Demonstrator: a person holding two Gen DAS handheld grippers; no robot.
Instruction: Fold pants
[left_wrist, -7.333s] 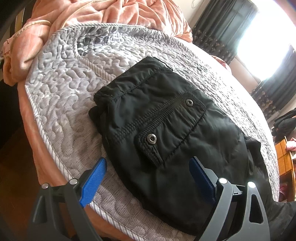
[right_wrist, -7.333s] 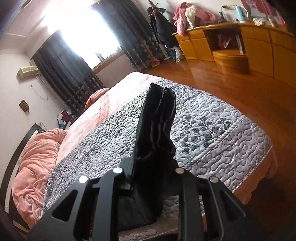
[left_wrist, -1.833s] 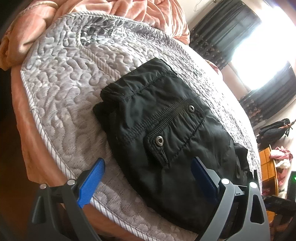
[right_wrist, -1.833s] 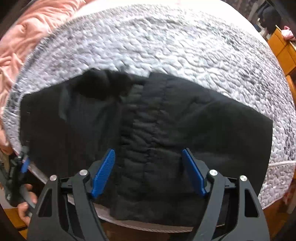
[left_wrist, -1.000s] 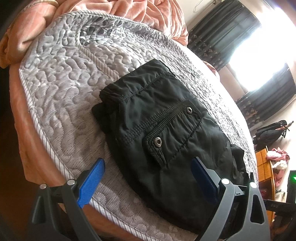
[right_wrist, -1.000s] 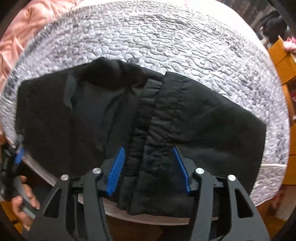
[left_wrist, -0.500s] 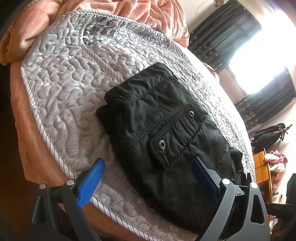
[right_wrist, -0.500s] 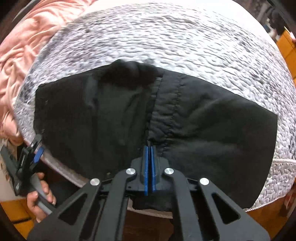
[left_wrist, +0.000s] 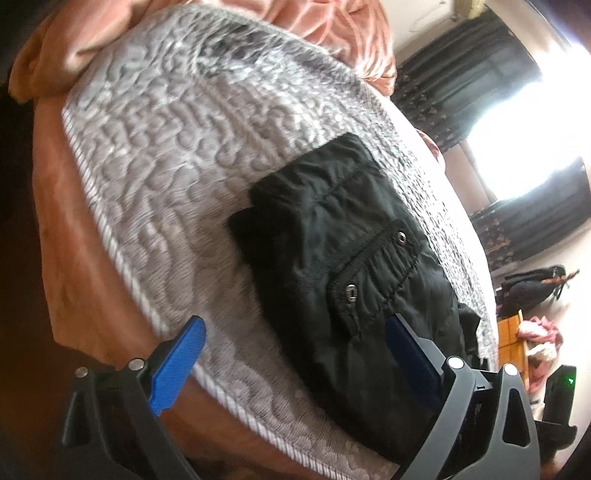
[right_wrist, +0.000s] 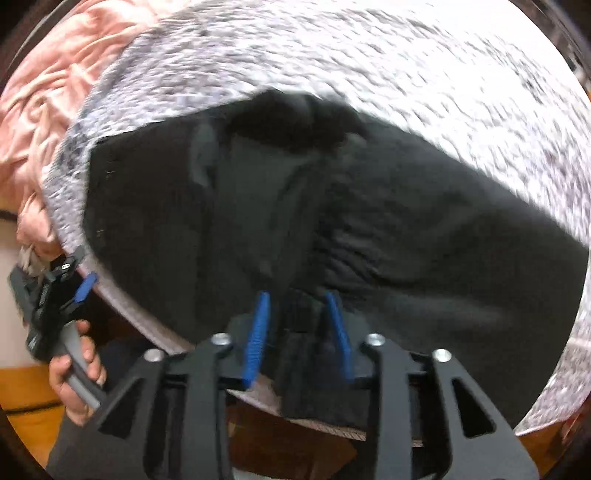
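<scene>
Blurred by motion, the black pants are spread on the quilt at the bed's edge, a fold loosely between the half-parted right gripper, the left gripper spread wide beside them.

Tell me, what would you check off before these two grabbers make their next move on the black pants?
1. Pants spread on the quilt: ok.
2. Left gripper jaws open, holding nothing: ok.
3. Right gripper has fabric between its jaws; clamped firmly: cannot tell, the picture is blurred.
4. Pants fully on the bed: not ok, a strip seems to hang over the near edge.
5. Pink blanket apart from the pants: ok.
</scene>
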